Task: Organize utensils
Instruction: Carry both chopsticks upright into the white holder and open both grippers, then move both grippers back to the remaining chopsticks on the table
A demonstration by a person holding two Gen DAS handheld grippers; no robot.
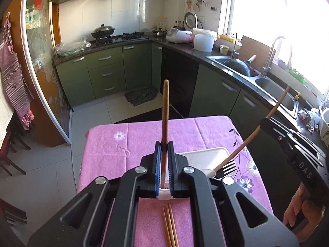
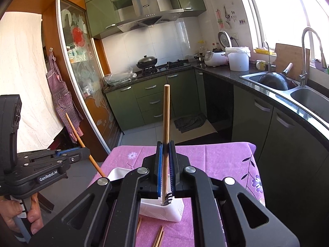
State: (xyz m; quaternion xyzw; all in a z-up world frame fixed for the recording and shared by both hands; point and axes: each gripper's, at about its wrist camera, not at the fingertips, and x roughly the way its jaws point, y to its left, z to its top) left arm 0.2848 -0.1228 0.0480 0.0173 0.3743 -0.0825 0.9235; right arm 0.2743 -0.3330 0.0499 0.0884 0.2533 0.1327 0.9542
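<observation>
- Above the pink flowered tablecloth on the worktop [image 1: 127, 144], the left gripper [image 1: 164, 146] has its jaws clamped on a dark brown wooden chopstick [image 1: 165, 107], which stands up and forward from between the blue pads.
- Beside it, the right gripper [image 2: 166, 146] has its jaws closed on a lighter tan wooden chopstick [image 2: 166, 113]; the stick's lower end reaches down to the white plastic utensil tray [image 2: 164, 212].
- A black plastic fork [image 1: 227, 167] and a white spoon [image 1: 209, 173] lie in that tray, just by the tan stick's tip.
- More loose wooden chopsticks [image 1: 169, 226] lie flat on the cloth below the left gripper, apart from both jaws.
- A person's hand [image 2: 18, 216] grips the left gripper's handle.
</observation>
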